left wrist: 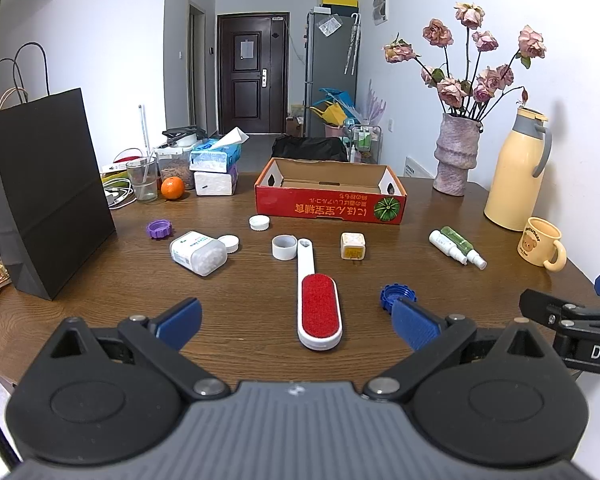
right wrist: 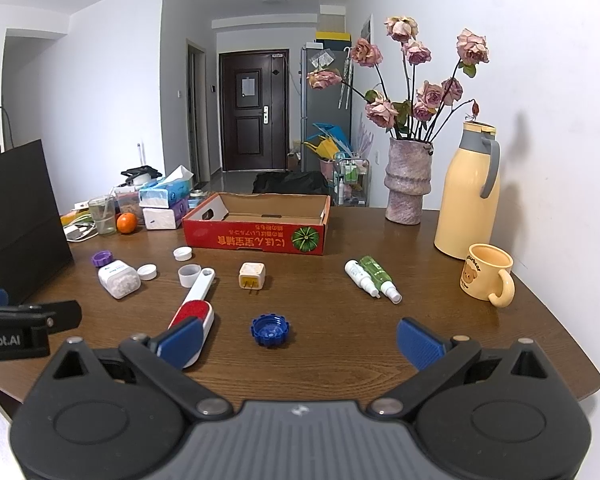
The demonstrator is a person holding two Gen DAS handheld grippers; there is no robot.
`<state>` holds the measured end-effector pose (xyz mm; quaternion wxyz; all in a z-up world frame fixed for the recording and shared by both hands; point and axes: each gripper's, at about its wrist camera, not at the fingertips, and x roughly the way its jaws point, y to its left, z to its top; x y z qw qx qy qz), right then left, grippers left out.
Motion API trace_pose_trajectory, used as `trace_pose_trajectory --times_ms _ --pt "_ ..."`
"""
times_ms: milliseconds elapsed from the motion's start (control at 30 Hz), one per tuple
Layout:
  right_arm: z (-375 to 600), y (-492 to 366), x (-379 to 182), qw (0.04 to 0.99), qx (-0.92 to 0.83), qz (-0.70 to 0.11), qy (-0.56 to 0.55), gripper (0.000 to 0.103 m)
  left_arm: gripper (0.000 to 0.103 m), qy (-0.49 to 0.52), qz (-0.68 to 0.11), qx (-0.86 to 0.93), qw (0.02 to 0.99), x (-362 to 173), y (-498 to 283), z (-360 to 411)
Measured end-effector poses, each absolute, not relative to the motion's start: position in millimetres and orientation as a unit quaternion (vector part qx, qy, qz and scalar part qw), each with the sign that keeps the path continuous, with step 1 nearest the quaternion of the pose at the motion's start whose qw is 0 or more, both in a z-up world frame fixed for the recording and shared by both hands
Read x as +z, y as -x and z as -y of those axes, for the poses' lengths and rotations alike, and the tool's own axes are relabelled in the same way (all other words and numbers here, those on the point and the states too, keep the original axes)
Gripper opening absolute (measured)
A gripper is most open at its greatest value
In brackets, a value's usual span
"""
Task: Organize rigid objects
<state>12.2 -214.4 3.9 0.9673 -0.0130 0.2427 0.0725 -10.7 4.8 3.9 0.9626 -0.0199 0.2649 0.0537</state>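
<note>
Wooden table point(left wrist: 240, 292) carries every item loose; the red box point(left wrist: 330, 196) stands empty, so by my judgement sorting has not begun. My left gripper point(left wrist: 298, 322) and right gripper point(right wrist: 298, 340) are both spread, holding nothing. Lint brush point(left wrist: 318, 300), blue cap point(right wrist: 271, 330), plug point(right wrist: 252, 276) and 2 spray bottles point(right wrist: 374, 278) lie before the box. Only the right view shows the cap whole.

Light: we see bright, even indoor light in both views.
Shadows: the thermos point(right wrist: 467, 200) throws a soft one on the wall.
Glare: mild sheen on the bench point(left wrist: 236, 296).
Distortion: fisheye bending, dark corners.
Focus: sharp.
</note>
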Motion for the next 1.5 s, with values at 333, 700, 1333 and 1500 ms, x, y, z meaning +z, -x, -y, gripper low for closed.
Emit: trace_pose_trajectory --times_ms 333,700,1333,1500 --pt "215.7 -12.3 4.9 0.967 0.073 -0.243 0.013 0.103 0.103 0.020 -0.265 0.054 0.963 3.9 11.0 -4.8" --pt "205.2 -26.7 -4.6 0.965 0.081 -0.249 0.016 0.103 0.103 0.026 -0.272 0.055 0.960 2.2 -1.7 -13.6" --pt "196.1 -89.5 -38.8 0.954 0.088 -0.285 0.021 0.103 0.103 0.029 -0.311 0.060 0.948 -33.8 -67.0 -19.3" --pt "193.9 -106.0 -47.9 0.952 0.090 -0.293 0.023 0.103 0.103 0.031 -0.322 0.061 0.944 -43.0 -83.5 -20.2"
